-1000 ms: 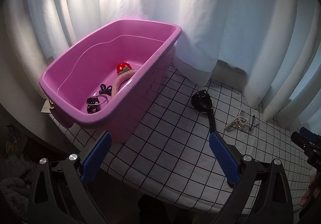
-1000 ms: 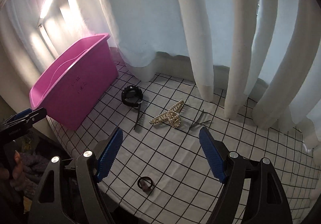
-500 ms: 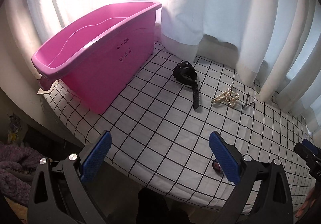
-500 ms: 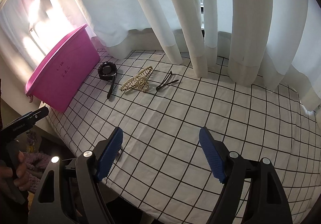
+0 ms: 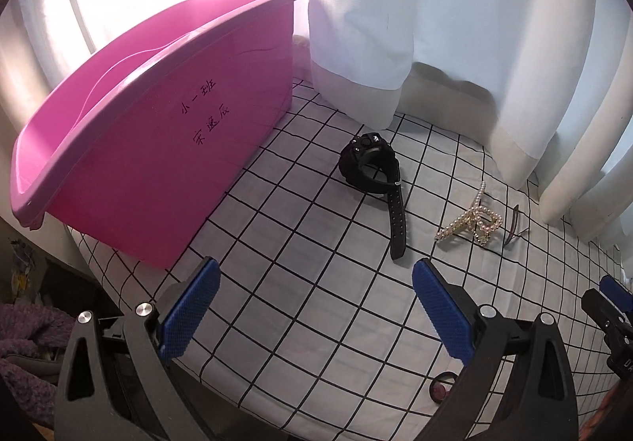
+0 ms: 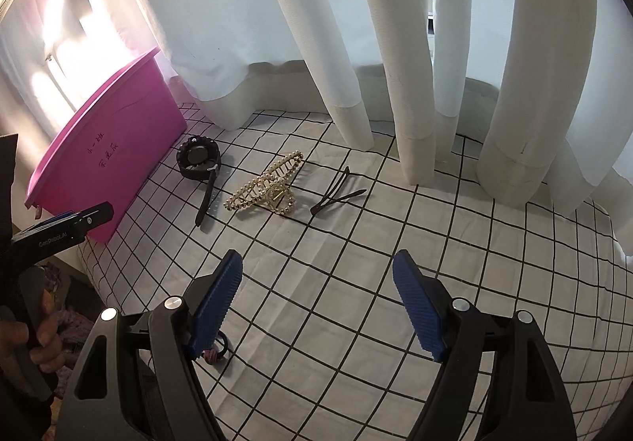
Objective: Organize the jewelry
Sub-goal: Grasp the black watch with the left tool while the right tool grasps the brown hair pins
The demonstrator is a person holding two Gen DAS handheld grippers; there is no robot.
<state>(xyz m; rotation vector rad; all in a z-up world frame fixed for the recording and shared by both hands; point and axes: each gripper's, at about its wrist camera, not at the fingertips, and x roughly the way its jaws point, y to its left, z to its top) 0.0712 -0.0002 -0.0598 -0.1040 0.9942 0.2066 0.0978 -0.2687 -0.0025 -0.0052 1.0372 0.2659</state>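
The watch (image 5: 372,168) lies on the checked surface (image 5: 300,282) just beside the pink bin (image 5: 158,148), its coiled body toward the curtain and its loose strap running back toward the near edge. From the left tool (image 5: 312,302), the strap end sits a little ahead and slightly right of the midline, with its long axis pointing roughly along the tool's line of sight rather than across it. A grasp there would likely need the fingers to straddle the strap from its sides, or reach on to the bulkier body.

The left tool hangs spread wide and empty, as does the right tool (image 6: 316,290).

The pearl clip (image 6: 265,188) lies just right of the watch, and the dark pins (image 6: 336,192) just beyond it. Both are ahead of the right tool and left of its centre, the clip's long axis slanting from near-left to far-right.

A small hair tie (image 6: 215,350) rests at the near edge, partly hidden behind the right tool's left finger (image 6: 215,302); in the left view it shows under the right finger.

The left tool seems nearer the watch and the bin; the right is better placed for the clip, pins and tie.
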